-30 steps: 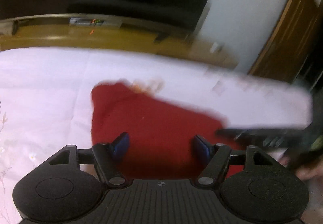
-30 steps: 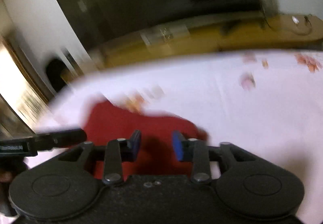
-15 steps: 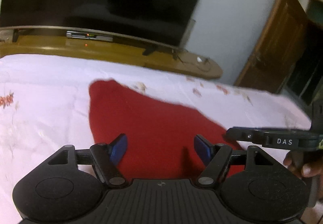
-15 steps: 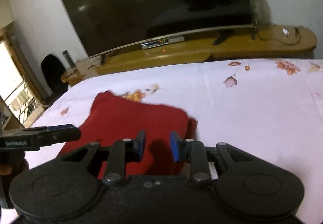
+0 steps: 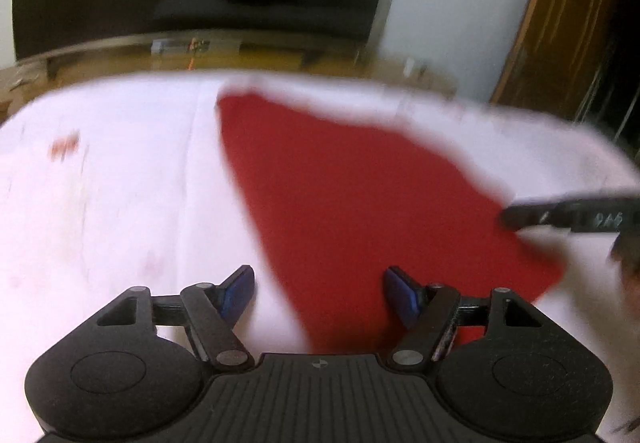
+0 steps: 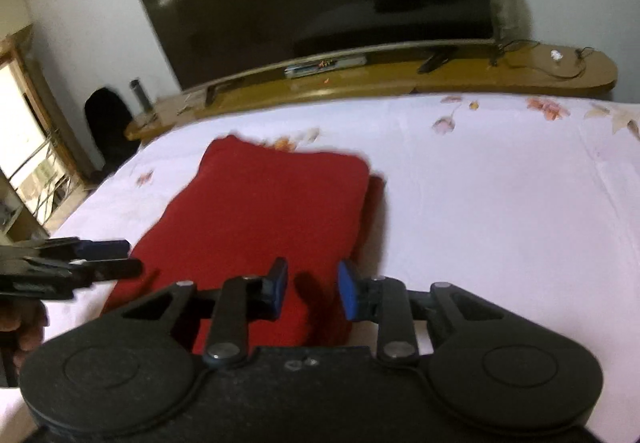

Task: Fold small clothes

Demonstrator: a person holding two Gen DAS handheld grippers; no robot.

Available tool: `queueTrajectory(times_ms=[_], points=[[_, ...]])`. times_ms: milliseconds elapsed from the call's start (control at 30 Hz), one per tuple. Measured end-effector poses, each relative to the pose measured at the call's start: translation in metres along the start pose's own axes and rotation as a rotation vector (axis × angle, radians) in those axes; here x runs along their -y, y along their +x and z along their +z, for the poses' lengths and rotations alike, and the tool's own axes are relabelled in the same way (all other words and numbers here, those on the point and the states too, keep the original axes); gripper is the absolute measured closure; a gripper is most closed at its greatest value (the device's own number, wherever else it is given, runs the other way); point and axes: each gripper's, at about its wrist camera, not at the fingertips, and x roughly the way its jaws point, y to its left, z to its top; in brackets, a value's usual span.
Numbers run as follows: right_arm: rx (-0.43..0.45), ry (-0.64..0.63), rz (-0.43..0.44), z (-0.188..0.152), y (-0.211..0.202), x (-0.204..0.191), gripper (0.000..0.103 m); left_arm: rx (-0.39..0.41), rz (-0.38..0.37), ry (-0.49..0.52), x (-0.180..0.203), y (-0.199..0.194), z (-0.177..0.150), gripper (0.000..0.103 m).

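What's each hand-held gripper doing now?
Left hand-held gripper: open, holding nothing, over the red cloth.
Right hand-held gripper: open, holding nothing.

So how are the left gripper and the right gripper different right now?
The left gripper has its jaws set wide apart, while the right gripper has only a narrow gap. The left one sits over the red cloth's left edge, partly above the white bed sheet; the right one sits over the cloth's near right corner. Both have blue pads, hold nothing, and point down toward the same cloth.

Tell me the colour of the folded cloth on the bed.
Solid red folded cloth, plain with no pattern; clearest in the right wrist view.
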Motion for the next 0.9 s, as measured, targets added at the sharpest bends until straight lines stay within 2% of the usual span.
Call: queueTrajectory(times_ms=[33,67,133,200,300,333,367,400,467,500,533,567,600,700,833,900], points=[[-0.047,-0.032,-0.027,-0.009,0.007,-0.002,0.075,0.011,-0.015,-0.038,-0.005,-0.001,-0.011,0.032],[-0.111,-0.046,-0.066,-0.020,0.021,0.002,0.071,0.021,-0.026,-0.074,-0.009,-0.005,-0.015,0.032],[-0.100,0.036,-0.043,-0.024,0.022,0.015,0.069,0.040,-0.017,-0.110,-0.011,-0.023,-0.021,0.032],[-0.069,0.056,-0.053,-0.019,0.009,0.013,0.071,0.079,-0.016,-0.107,-0.009,-0.042,-0.028,0.032],[-0.008,0.017,-0.014,-0.022,-0.012,-0.001,0.069,0.017,0.024,-0.076,-0.007,-0.033,-0.042,0.029],[-0.033,0.004,-0.014,-0.027,-0.007,-0.003,0.069,0.033,0.017,-0.106,-0.010,-0.032,-0.047,0.028],[-0.103,-0.021,-0.052,-0.035,0.007,-0.006,0.067,0.036,0.017,-0.128,-0.011,-0.031,-0.046,0.028],[-0.113,-0.022,-0.061,-0.040,0.013,-0.005,0.064,0.027,0.044,-0.138,-0.007,-0.035,-0.043,0.028],[-0.106,0.055,-0.072,-0.036,0.005,-0.002,0.062,0.049,0.076,-0.135,0.006,-0.053,-0.038,0.027],[-0.094,0.072,-0.077,-0.034,-0.004,-0.003,0.060,0.078,0.079,-0.125,0.016,-0.067,-0.036,0.017],[-0.065,0.071,-0.077,-0.031,-0.017,-0.007,0.056,0.102,0.088,-0.121,0.025,-0.080,-0.035,0.007],[-0.026,0.058,-0.078,-0.030,-0.034,-0.014,0.041,0.130,0.115,-0.124,0.034,-0.094,-0.034,0.000],[0.002,0.049,-0.088,-0.031,-0.048,-0.020,0.023,0.162,0.150,-0.130,0.046,-0.110,-0.033,0.000],[0.080,0.039,-0.102,-0.032,-0.095,-0.040,0.002,0.153,0.174,-0.164,0.072,-0.137,-0.035,0.000],[0.081,0.026,-0.101,-0.042,-0.137,-0.060,0.001,0.176,0.208,-0.163,0.105,-0.171,-0.051,0.000],[0.082,-0.014,-0.153,-0.055,-0.161,-0.068,0.001,0.192,0.201,-0.174,0.120,-0.192,-0.060,0.000]])
